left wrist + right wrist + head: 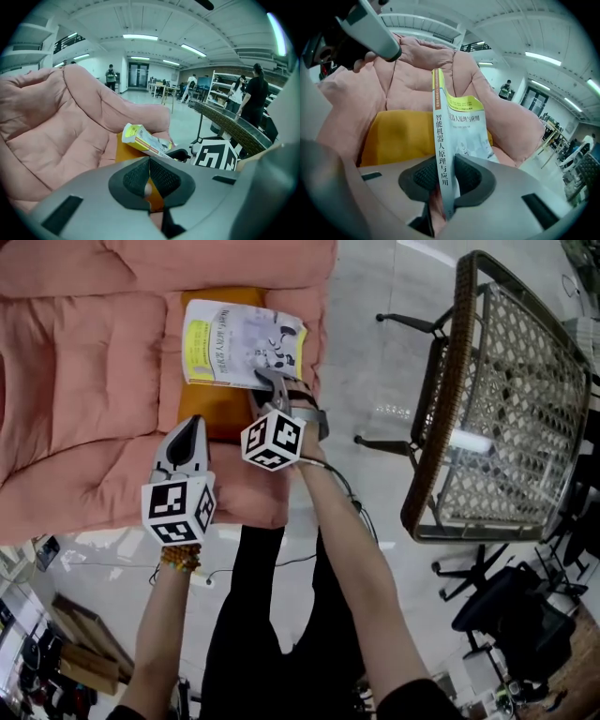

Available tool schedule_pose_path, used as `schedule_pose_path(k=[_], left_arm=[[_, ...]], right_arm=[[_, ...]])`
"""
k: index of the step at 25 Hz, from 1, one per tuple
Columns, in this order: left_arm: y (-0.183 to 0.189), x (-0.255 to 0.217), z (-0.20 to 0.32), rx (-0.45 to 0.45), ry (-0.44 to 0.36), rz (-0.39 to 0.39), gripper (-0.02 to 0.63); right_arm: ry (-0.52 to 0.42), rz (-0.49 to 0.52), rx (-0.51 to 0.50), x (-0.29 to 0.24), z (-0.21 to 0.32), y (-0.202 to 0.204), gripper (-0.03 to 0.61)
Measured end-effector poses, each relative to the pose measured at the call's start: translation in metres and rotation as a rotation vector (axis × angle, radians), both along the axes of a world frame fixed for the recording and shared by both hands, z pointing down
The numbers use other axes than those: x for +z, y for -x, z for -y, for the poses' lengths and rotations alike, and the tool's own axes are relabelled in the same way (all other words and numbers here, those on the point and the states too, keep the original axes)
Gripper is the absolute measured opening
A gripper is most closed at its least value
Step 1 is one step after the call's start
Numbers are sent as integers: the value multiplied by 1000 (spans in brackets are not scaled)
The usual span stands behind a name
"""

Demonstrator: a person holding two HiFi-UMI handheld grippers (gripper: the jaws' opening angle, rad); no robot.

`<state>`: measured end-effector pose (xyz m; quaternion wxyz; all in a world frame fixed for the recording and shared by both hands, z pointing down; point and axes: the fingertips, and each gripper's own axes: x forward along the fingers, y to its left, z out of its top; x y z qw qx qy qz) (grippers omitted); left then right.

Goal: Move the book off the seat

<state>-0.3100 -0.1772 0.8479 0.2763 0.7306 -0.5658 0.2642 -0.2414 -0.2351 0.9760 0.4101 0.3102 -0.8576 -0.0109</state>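
A thin book (242, 343) with a white and yellow cover lies on an orange cushion (220, 409) on the pink padded seat (84, 381). My right gripper (267, 381) reaches its near edge. In the right gripper view the book (464, 126) stands on edge, and the right gripper (445, 176) has both pads pressed on the spine. My left gripper (194, 425) hovers over the pink padding, left of and nearer than the book, jaws together and empty. The left gripper view shows the left gripper (149, 176) with its pads meeting and the book (143, 139) beyond, slightly raised.
A wicker-topped table (506, 399) on black legs stands to the right across a strip of pale floor (375, 352). Black office chairs (511, 615) are at lower right. Cardboard boxes (80, 643) sit at lower left. People (253, 98) stand far off by shelves.
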Motion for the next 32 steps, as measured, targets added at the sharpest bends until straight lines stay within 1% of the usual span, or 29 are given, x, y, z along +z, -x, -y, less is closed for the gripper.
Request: schedule_pose_path(k=[5, 11, 21, 32], left_arm=[[0, -7, 2, -2, -7, 0, 12], [3, -17, 3, -7, -16, 8, 12], [-12, -37, 14, -1, -43, 4, 12], [-21, -50, 19, 16, -57, 17, 12]], right_arm=[[27, 27, 9, -13, 0, 0, 77], [64, 95, 43, -39, 1, -1, 72], [112, 206, 116, -71, 4, -12, 71], [107, 287, 162, -106, 5, -28, 71]])
